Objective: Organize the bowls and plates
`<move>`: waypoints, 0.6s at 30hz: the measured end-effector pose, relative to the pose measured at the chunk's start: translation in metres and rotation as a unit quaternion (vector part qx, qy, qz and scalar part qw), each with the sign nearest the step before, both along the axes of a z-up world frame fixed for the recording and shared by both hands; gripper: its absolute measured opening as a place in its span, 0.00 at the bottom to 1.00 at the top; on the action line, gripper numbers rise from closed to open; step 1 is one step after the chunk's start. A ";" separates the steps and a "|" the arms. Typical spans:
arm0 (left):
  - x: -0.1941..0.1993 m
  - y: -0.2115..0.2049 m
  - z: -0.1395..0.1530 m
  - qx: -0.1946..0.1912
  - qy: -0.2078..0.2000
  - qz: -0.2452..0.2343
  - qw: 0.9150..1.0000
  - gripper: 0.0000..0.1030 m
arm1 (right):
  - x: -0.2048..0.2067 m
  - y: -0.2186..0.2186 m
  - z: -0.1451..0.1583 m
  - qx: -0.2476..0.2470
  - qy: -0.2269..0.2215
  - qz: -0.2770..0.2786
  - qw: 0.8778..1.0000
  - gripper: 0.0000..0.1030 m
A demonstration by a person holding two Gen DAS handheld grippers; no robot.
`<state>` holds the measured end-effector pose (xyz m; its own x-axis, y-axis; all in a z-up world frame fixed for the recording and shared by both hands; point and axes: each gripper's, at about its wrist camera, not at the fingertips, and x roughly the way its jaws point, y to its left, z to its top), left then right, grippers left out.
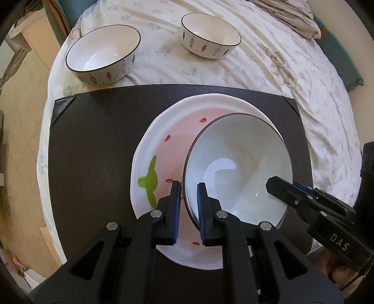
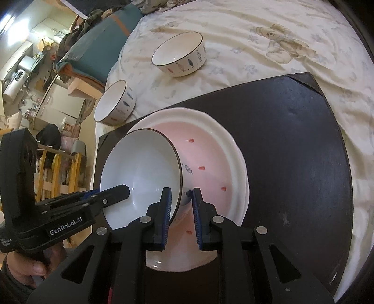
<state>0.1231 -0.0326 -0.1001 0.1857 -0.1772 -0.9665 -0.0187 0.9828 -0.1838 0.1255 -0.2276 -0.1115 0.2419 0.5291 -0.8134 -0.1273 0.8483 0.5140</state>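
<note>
A white bowl with a dark rim rests tilted on stacked pink-centred plates on a dark board. My left gripper straddles the bowl's left rim, one finger inside, one outside, jaws close to the wall. My right gripper straddles the opposite rim the same way; it also shows in the left wrist view. Two more fish-patterned bowls stand on the bedsheet, one at the left and one further right.
The board lies on a cream patterned bedsheet. A teal cushion and room clutter lie beyond the bed's left edge. A folded cloth lies at the far right of the bed.
</note>
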 end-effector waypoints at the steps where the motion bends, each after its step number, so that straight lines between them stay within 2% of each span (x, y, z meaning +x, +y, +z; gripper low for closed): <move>1: 0.000 -0.001 0.000 0.005 0.000 -0.002 1.000 0.11 | 0.000 0.000 0.000 0.001 0.000 -0.001 1.000 0.19; 11: 0.002 -0.004 0.004 0.023 -0.011 -0.002 1.000 0.13 | 0.002 0.002 0.001 -0.004 0.001 0.006 1.000 0.22; 13: 0.002 -0.004 0.006 0.029 -0.014 -0.003 0.999 0.22 | 0.001 0.004 0.002 -0.012 -0.006 0.011 1.000 0.22; 14: 0.002 -0.004 0.007 0.030 -0.017 -0.003 0.999 0.31 | 0.001 0.004 0.002 -0.014 -0.007 0.012 1.000 0.22; 15: 0.001 -0.003 0.010 0.030 -0.022 -0.001 0.999 0.37 | 0.000 0.004 0.002 -0.014 -0.007 0.012 1.000 0.22; 18: 0.001 -0.002 0.015 0.040 -0.035 -0.003 0.999 0.43 | 0.000 0.003 0.002 -0.009 -0.005 0.009 1.000 0.22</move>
<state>0.1245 -0.0349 -0.0851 0.2525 -0.1013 -0.9623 -0.0035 0.9944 -0.1056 0.1259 -0.2247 -0.1098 0.2399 0.5190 -0.8204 -0.1472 0.8548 0.4977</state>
